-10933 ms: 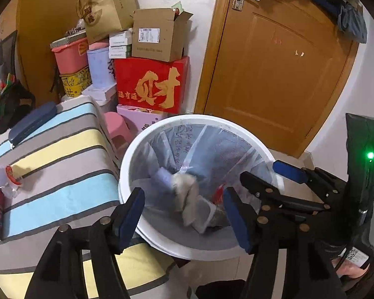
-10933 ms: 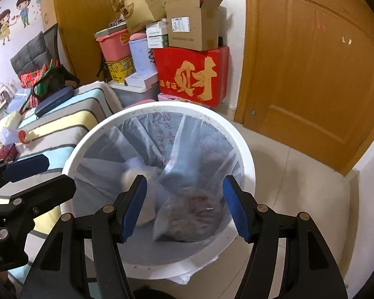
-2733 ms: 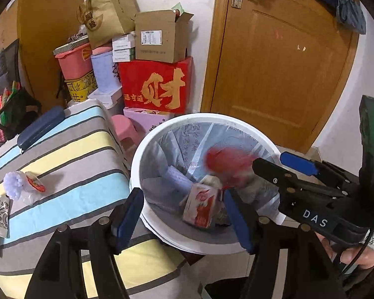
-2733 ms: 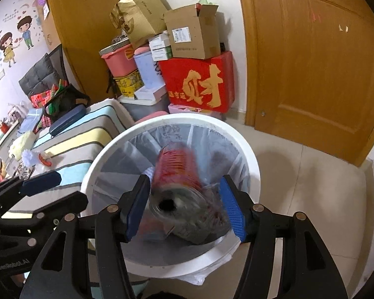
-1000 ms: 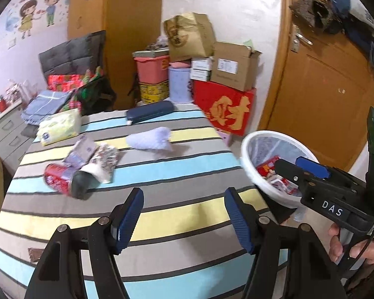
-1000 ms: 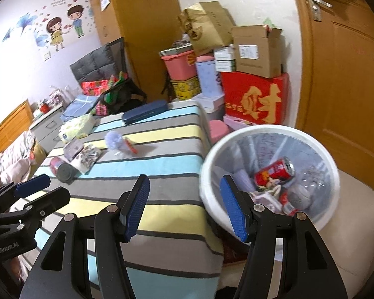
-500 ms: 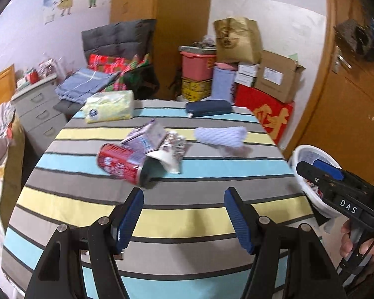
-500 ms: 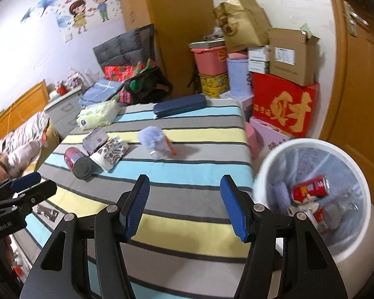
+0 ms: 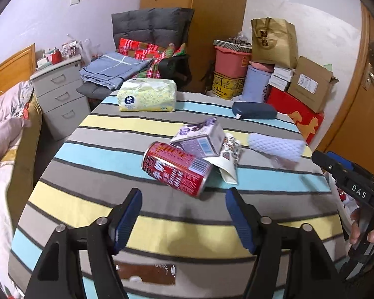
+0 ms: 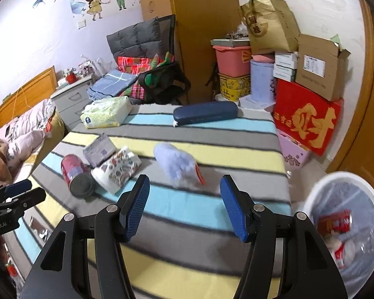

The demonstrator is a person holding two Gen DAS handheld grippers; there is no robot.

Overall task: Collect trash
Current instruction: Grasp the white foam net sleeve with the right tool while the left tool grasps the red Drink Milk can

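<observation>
Honestly, the biggest risk looks like the red can (image 9: 178, 168): it's a smooth cylinder lying on its side on the striped cloth of the counter (image 9: 137, 214), so if it gets nudged off-centre it could easily be rolled away or sent off the edge. It's also pressed against a small purple carton (image 9: 199, 139) and a crumpled printed paper cup (image 9: 228, 158), so those could be dragged along or knocked around if the can is grabbed carelessly. The left tongs (image 9: 183, 211) are held wide apart with nothing between them, lined up just short of the can. The right tongs (image 10: 184, 206) are spread and empty too, aimed at the fluffy pale-blue wad (image 10: 175, 165), which looks soft and squashy and could be pinched only partly and dropped on the way over. The white bin (image 10: 311, 199) is lined with a thin translucent bag and sits on the floor just off the counter's corner, already holding a red can and other scraps. The tissue pack (image 9: 147, 94) and dark blue case (image 9: 254, 110) probably aren't trash, so a wrong pick is possible.
</observation>
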